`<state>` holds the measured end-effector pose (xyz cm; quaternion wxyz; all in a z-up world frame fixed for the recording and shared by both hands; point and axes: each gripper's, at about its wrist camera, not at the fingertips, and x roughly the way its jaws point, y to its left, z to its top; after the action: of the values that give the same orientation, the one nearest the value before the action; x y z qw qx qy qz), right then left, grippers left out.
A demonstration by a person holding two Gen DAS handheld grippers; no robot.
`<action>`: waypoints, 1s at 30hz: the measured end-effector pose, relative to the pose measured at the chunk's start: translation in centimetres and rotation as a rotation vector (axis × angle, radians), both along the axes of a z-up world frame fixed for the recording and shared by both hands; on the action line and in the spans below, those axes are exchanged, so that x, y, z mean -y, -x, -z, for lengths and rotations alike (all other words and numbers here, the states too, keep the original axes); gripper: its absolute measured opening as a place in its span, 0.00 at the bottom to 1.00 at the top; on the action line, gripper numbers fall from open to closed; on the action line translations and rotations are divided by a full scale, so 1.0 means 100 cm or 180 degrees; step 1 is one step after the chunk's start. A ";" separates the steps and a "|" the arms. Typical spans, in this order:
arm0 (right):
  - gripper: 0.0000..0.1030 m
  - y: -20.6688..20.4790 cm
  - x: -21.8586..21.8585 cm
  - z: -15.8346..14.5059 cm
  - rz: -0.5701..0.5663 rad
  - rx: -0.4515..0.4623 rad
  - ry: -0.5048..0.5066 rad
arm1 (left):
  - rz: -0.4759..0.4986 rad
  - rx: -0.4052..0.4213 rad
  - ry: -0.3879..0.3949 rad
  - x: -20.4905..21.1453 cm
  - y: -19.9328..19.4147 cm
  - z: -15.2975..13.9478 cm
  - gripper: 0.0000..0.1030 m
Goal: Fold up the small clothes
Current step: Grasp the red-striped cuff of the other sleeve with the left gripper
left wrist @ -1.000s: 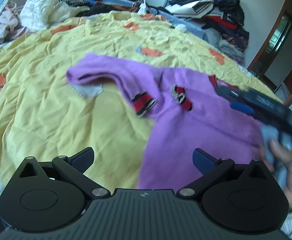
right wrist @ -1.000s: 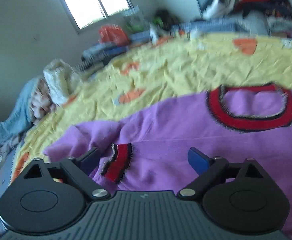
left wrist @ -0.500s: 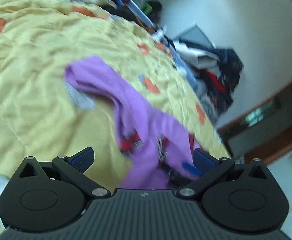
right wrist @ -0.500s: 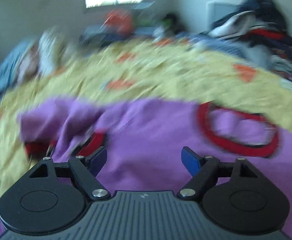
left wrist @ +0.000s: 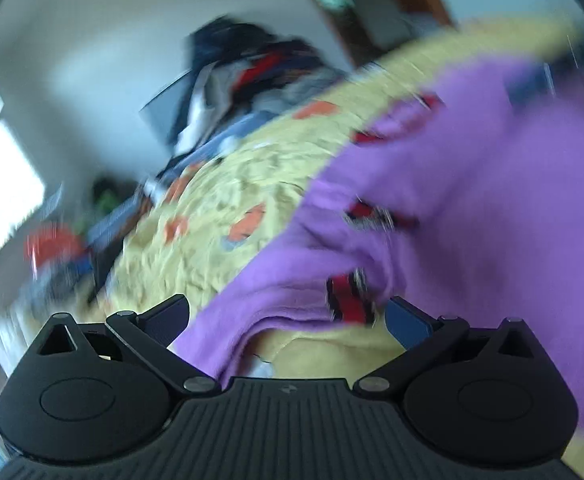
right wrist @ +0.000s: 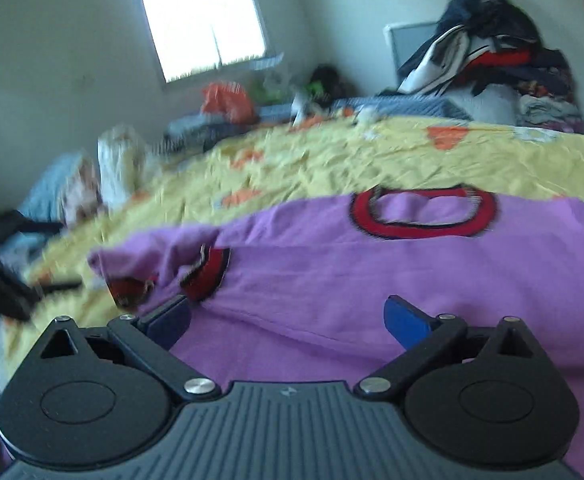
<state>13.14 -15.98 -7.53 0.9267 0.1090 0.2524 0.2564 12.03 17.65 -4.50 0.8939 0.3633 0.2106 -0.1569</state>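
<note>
Left wrist view, blurred: the left gripper (left wrist: 288, 316) has its jaws spread wide, with a folded edge of the purple sweater (left wrist: 471, 184) and one red-striped cuff (left wrist: 347, 298) lying between the fingers on the yellow bedspread (left wrist: 228, 184). The right gripper (right wrist: 288, 318) is likewise parted, low over the sweater's body; ahead lies the red neckline (right wrist: 423, 216), beyond it a clothes pile (right wrist: 487, 52) against the wall.

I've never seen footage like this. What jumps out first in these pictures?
A bright purple sweater with a red neckband and red cuffs lies spread over a yellow bedspread. Both pairs of black fingers, left gripper and right gripper, stand open just above it. Behind, a heap of clothes rises against the wall.
</note>
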 end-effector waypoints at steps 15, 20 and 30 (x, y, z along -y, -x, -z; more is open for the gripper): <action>1.00 0.030 0.020 0.004 0.0011 0.0489 -0.0209 | 0.0940 -0.0324 -0.1295 0.020 -0.025 0.043 0.53; 1.00 0.031 0.022 0.005 0.0059 0.0500 -0.0260 | 0.0935 -0.0497 -0.1303 0.021 -0.033 0.039 0.19; 1.00 0.027 0.028 0.007 0.0136 0.0419 -0.0336 | -0.0050 -0.0757 0.1035 -0.043 -0.063 -0.036 0.10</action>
<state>10.42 -18.77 -8.21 0.9395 0.1459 0.1747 0.2560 18.37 21.94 -0.93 0.9108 0.1913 0.2894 -0.2237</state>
